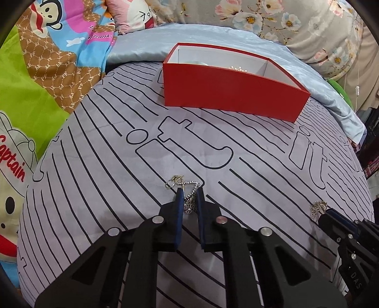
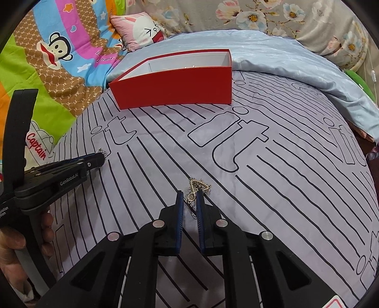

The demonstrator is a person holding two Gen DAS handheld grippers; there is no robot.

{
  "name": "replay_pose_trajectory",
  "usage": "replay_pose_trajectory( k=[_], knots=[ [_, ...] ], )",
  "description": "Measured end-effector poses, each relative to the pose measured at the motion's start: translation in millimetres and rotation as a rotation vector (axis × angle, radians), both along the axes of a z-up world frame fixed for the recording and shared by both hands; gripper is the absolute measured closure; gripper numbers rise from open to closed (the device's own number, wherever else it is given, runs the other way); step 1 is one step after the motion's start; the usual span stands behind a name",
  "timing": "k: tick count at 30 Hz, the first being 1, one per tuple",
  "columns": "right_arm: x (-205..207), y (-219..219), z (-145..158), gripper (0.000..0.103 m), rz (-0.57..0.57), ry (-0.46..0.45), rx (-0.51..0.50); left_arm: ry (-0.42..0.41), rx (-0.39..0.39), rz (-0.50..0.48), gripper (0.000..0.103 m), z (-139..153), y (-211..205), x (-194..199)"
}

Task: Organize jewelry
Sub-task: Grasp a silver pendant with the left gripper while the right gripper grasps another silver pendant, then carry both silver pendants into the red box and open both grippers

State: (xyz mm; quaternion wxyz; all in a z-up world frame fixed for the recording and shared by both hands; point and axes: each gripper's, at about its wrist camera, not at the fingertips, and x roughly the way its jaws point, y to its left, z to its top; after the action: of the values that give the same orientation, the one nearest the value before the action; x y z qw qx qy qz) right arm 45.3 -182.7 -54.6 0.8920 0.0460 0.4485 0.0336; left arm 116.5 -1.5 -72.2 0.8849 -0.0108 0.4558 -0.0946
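Note:
Two silver rhinestone earrings lie on a grey bedspread with black lines. In the left wrist view my left gripper (image 1: 190, 192) is shut on one earring (image 1: 190, 201); its hook (image 1: 174, 180) sticks out past the blue pads. In the right wrist view my right gripper (image 2: 190, 193) is shut on the hook end of the other earring (image 2: 199, 186), whose triangular part lies just beyond the fingertips. A red box (image 1: 232, 94) (image 2: 175, 87) with a white inside stands open farther back, and a glint of jewelry (image 1: 238, 68) shows in it.
The grey bedspread (image 1: 236, 165) (image 2: 260, 189) covers the bed, with a pale blue sheet (image 1: 142, 52) behind the box. A cartoon blanket (image 2: 59, 59) lies on the left and flowered pillows (image 1: 284, 21) at the back. A person's hand (image 2: 14, 239) holds the left tool.

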Motion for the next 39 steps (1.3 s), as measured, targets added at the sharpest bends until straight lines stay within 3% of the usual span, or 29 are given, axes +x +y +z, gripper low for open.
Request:
replay_pose_trajectory(
  k=[8, 15, 29, 39],
  knots=[
    [-1, -1, 4, 0.093, 0.0, -0.008, 0.012, -0.003, -0.036, -0.012, 0.095, 7, 5, -4],
    [-1, -4, 20, 0.093, 0.005, -0.037, 0.021, -0.043, -0.063, -0.026, 0.095, 33, 7, -11],
    [15, -10, 95, 0.093, 0.036, -0.196, 0.026, -0.206, -0.106, -0.054, 0.094, 117, 4, -8],
    [75, -18, 137, 0.093, 0.052, -0.287, 0.018, -0.3, -0.108, -0.05, 0.094, 154, -14, 41]
  ],
)
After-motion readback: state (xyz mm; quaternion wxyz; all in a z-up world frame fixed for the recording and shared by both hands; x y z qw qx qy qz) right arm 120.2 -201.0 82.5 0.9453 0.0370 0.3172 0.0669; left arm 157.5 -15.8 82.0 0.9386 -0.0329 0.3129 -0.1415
